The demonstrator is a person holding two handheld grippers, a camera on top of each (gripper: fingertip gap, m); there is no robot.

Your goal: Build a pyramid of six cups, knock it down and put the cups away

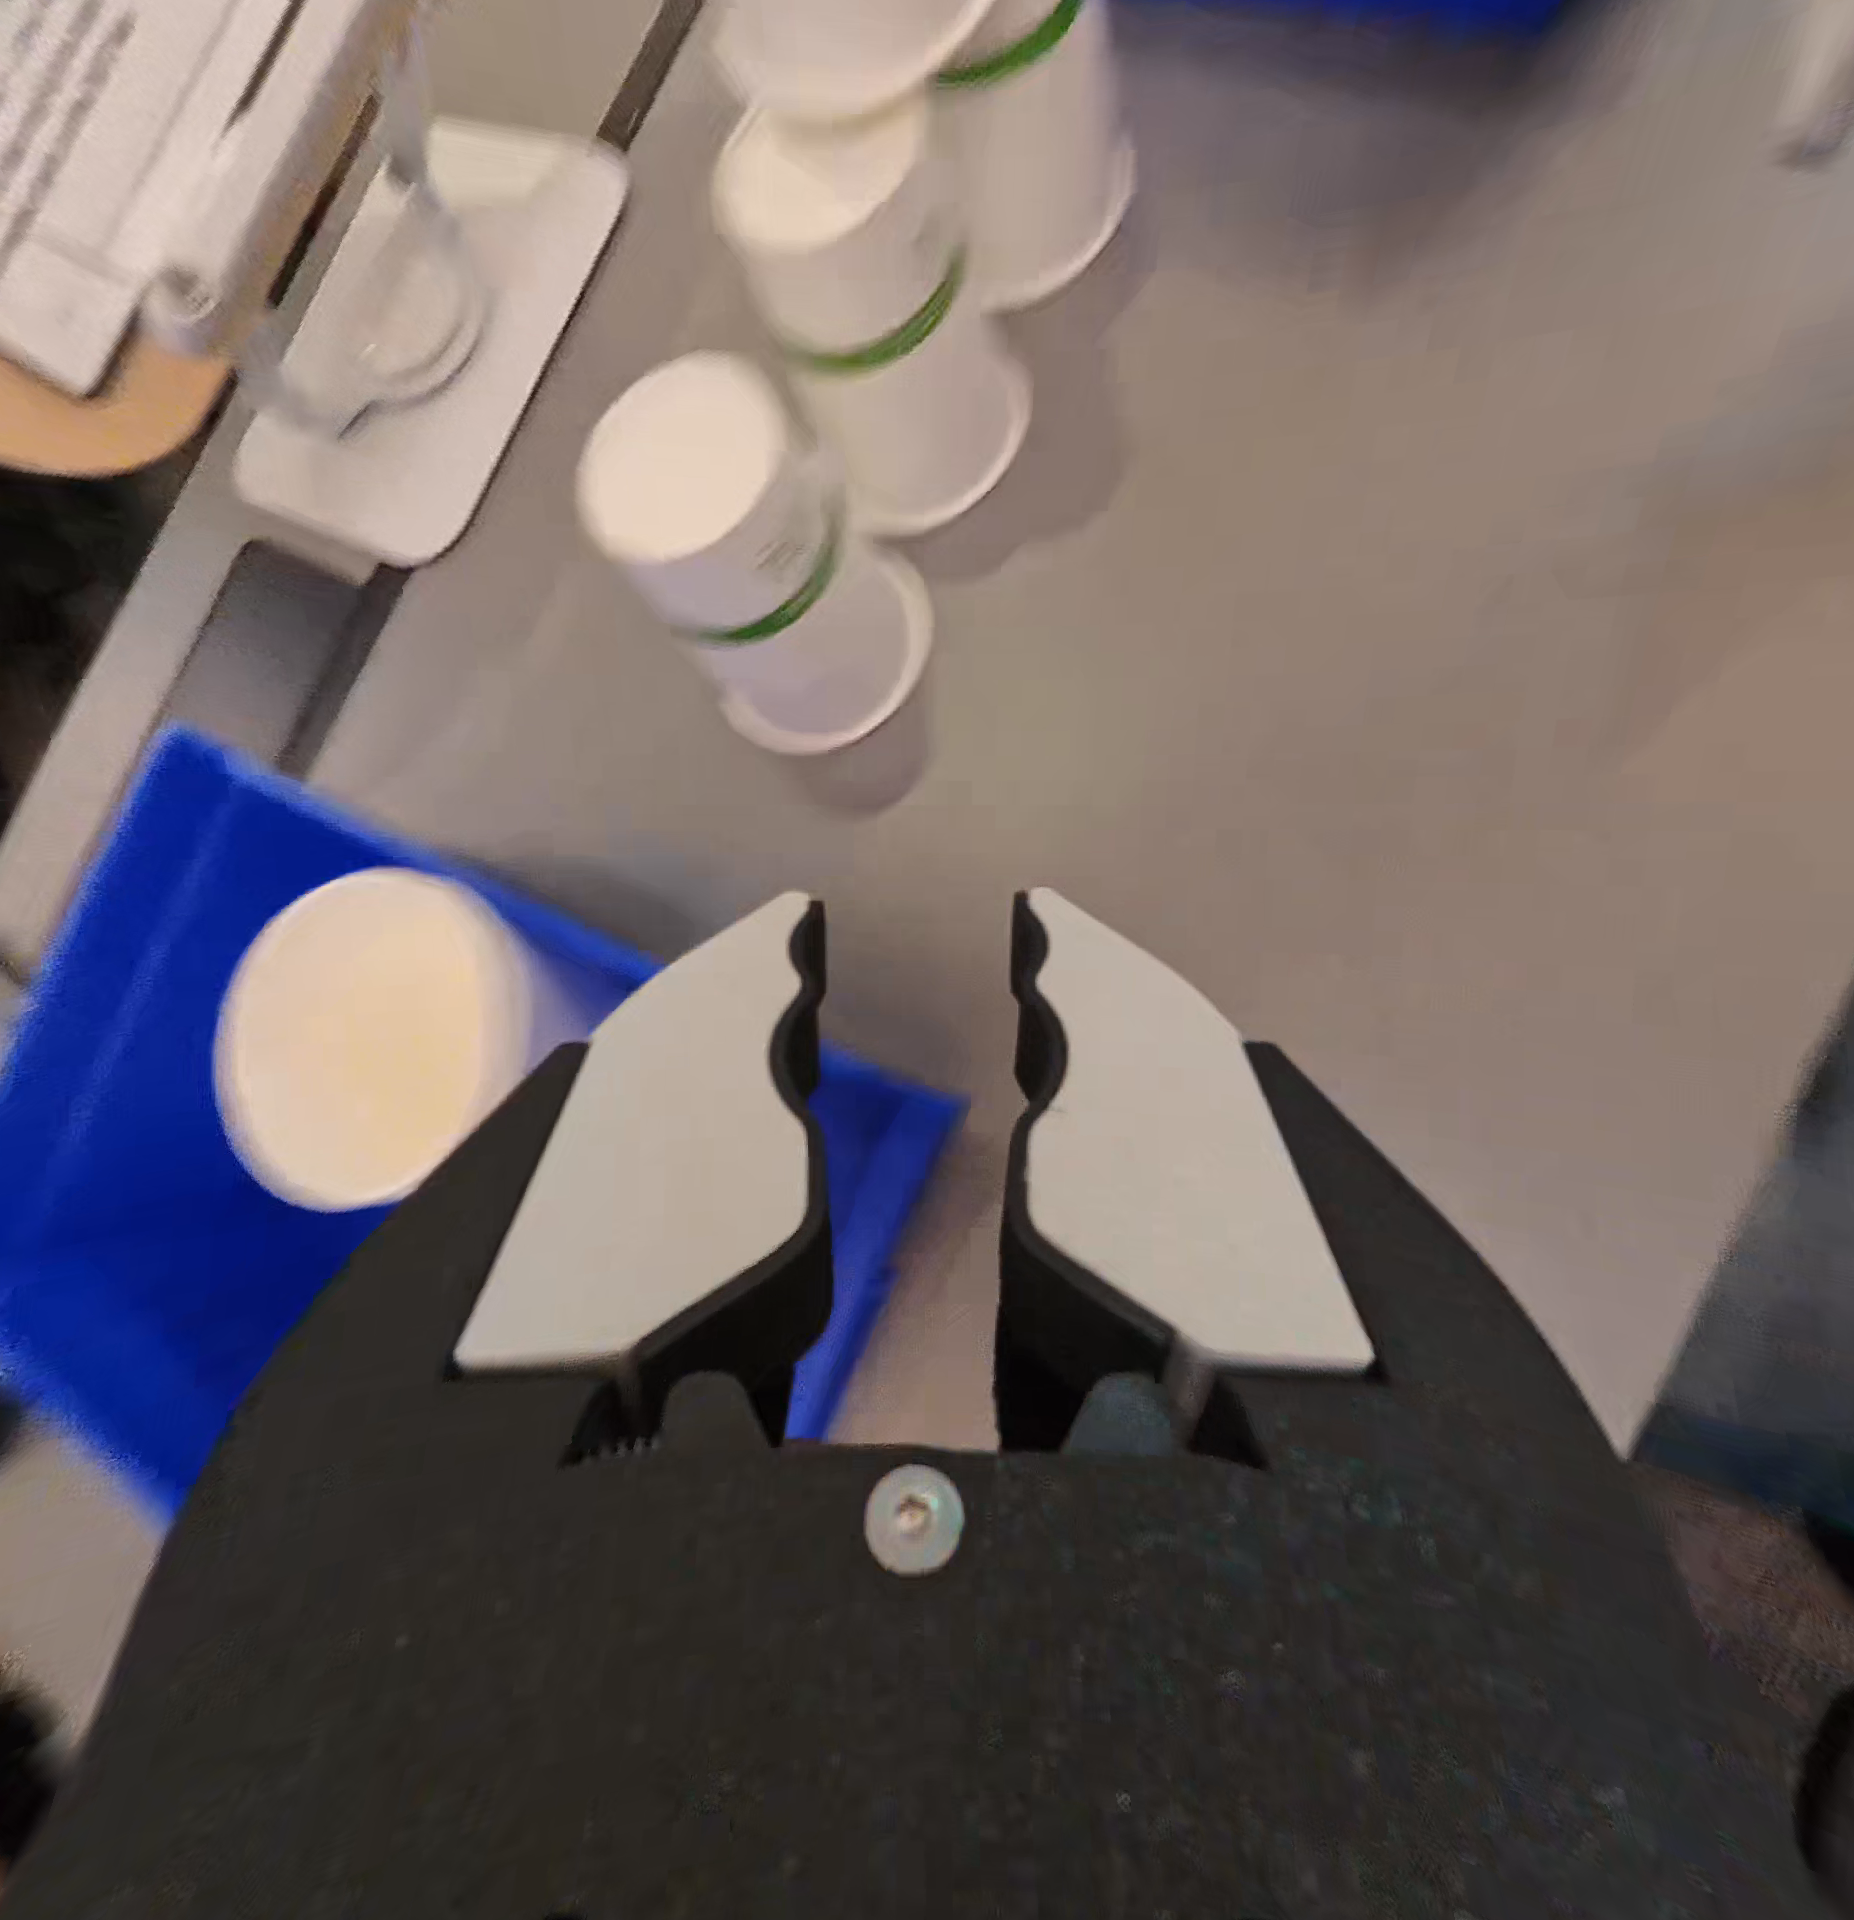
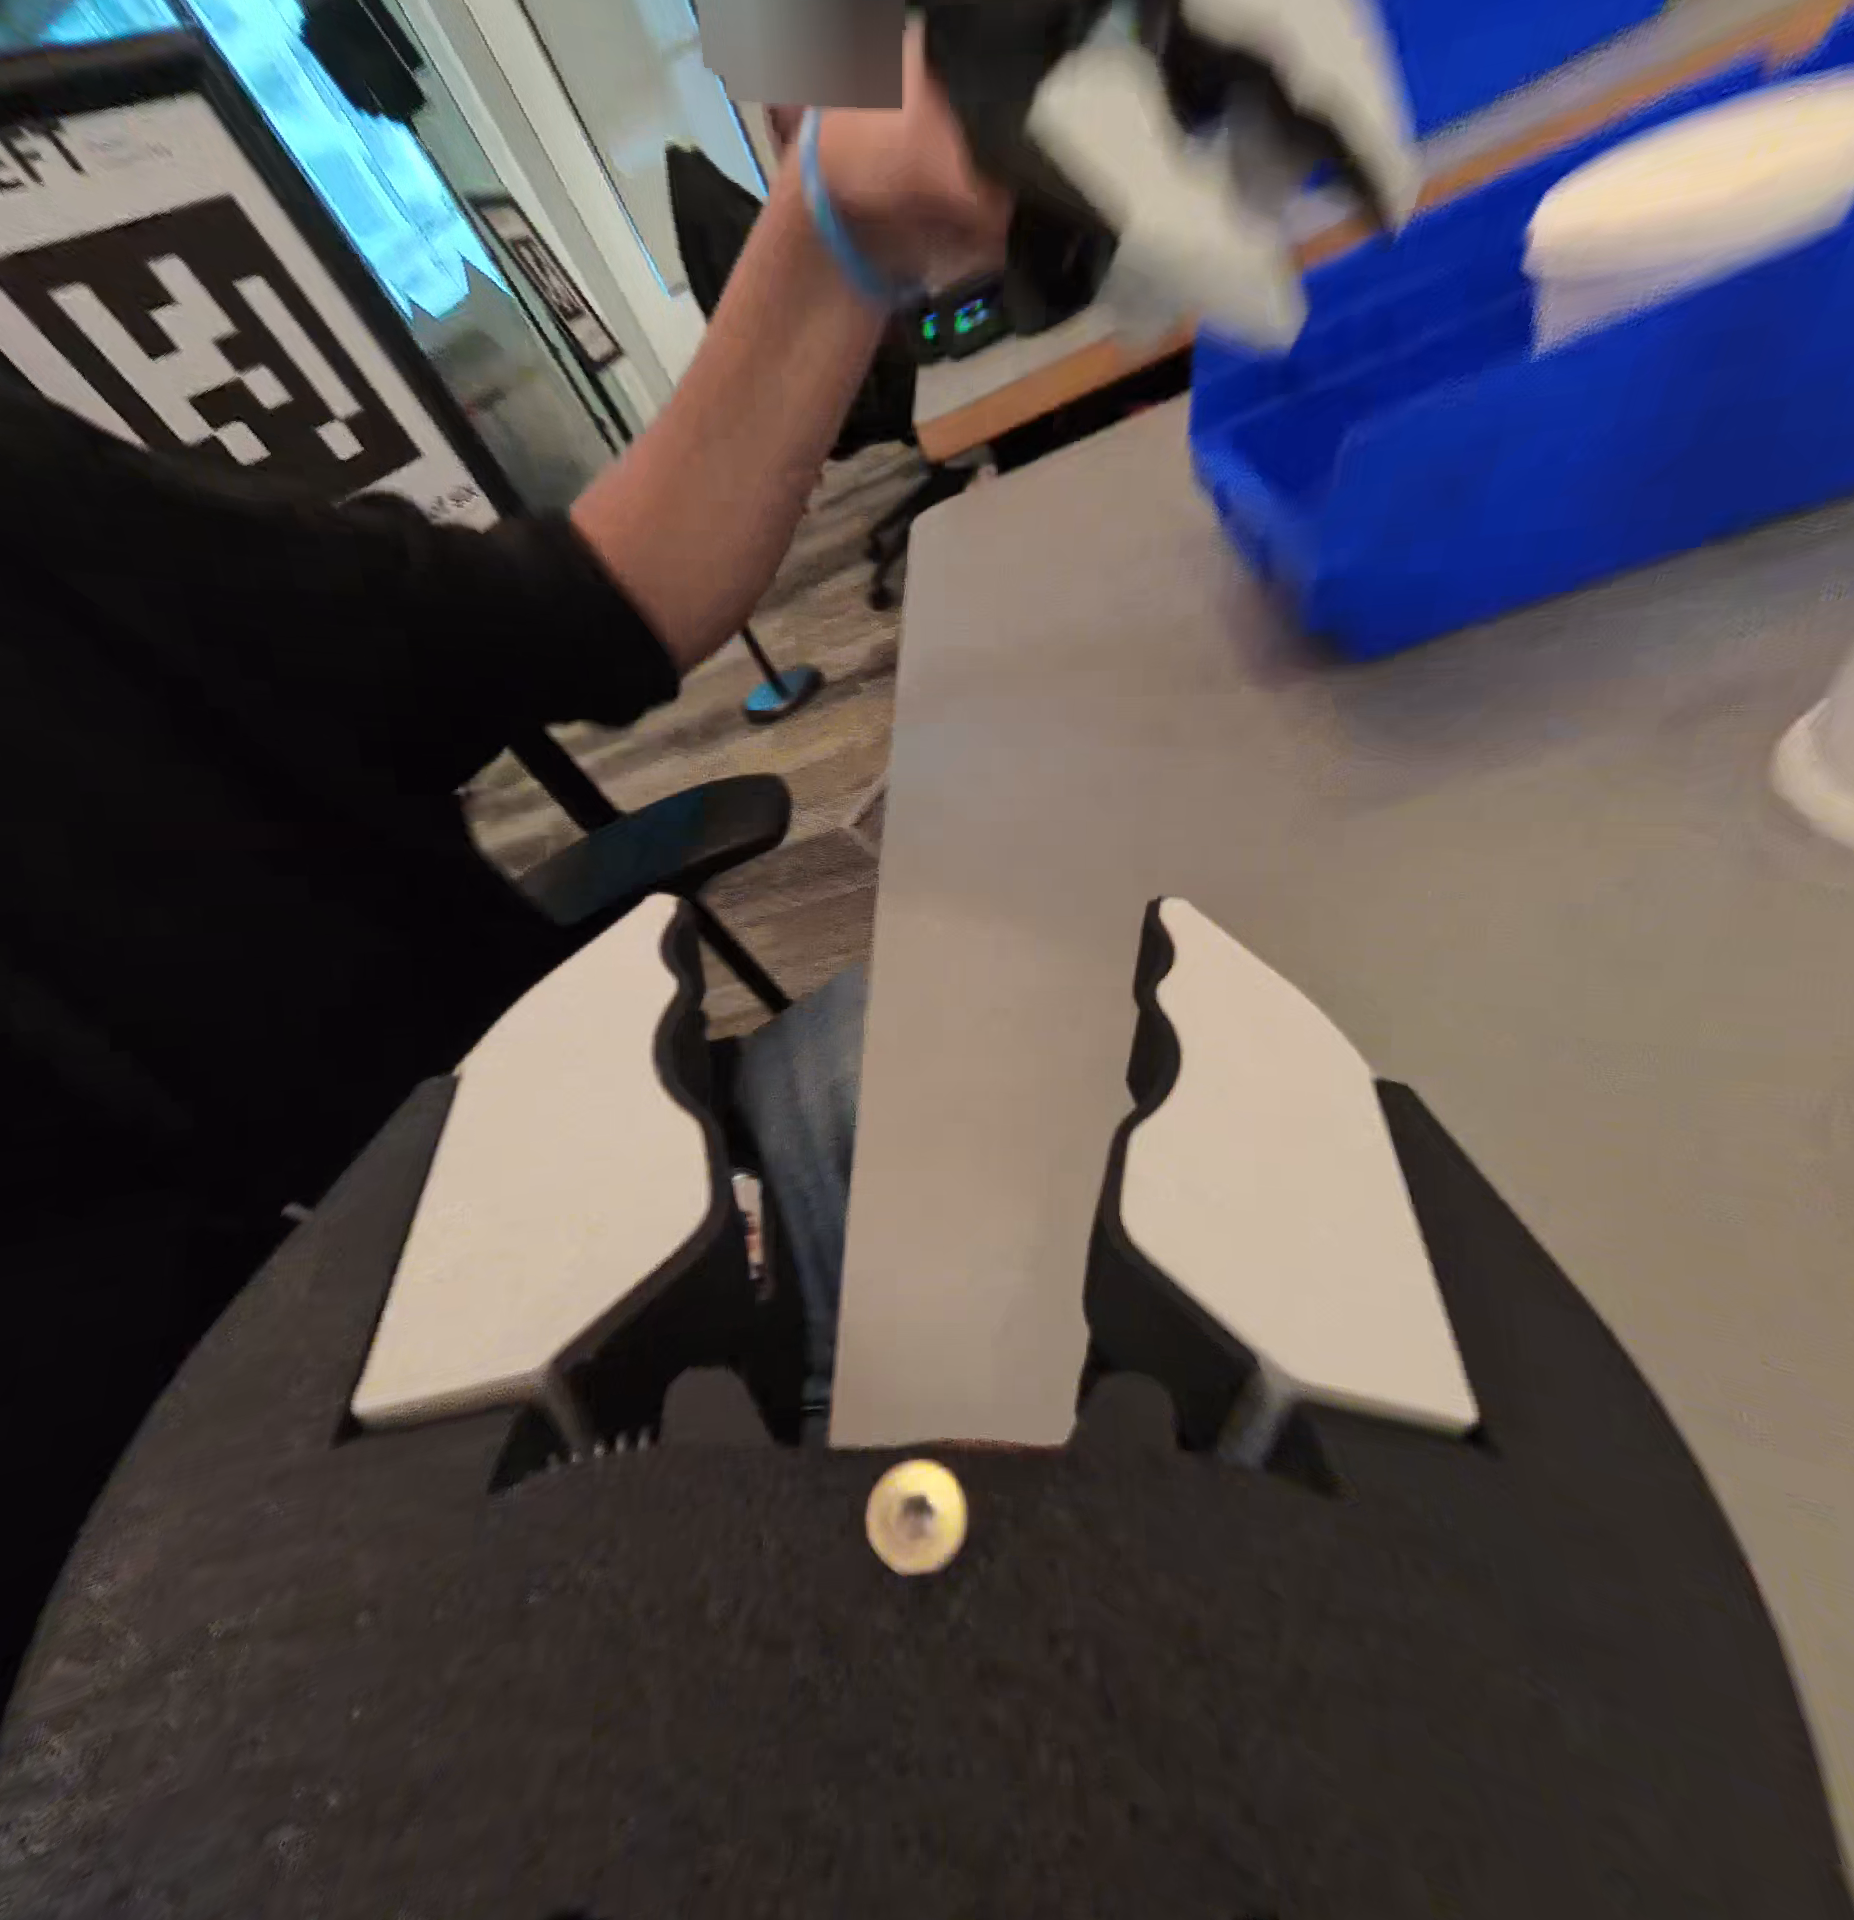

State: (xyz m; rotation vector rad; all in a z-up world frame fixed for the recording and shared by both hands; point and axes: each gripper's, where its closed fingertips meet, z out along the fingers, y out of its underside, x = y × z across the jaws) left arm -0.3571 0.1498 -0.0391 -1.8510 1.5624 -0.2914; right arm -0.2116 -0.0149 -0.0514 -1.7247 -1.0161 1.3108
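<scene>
Several white paper cups with green bands stand upside down in a line on the grey table [image 1: 1318, 727]; the nearest cup [image 1: 715, 499] is ahead of my left gripper [image 1: 918, 909], and another cup [image 1: 840, 239] stands beyond it. One upside-down cup [image 1: 367, 1039] sits in the blue bin [image 1: 123, 1143] at the lower left. My left gripper is open and empty above the bin's right edge. My right gripper [image 2: 923, 914] is open and empty over the table's near edge. In the right wrist view the left gripper [image 2: 1193, 156] hovers over the blue bin [image 2: 1525, 468] and its cup [image 2: 1712, 208].
A clear glass [image 1: 383, 312] stands on a white tray [image 1: 528, 270] at the table's far left, with papers [image 1: 71, 156] beyond. A cup's rim [image 2: 1837, 769] shows at the right edge. A person's arm [image 2: 715, 436], a chair armrest [image 2: 674, 842] and a black-and-white marker board [image 2: 196, 343] lie off the table.
</scene>
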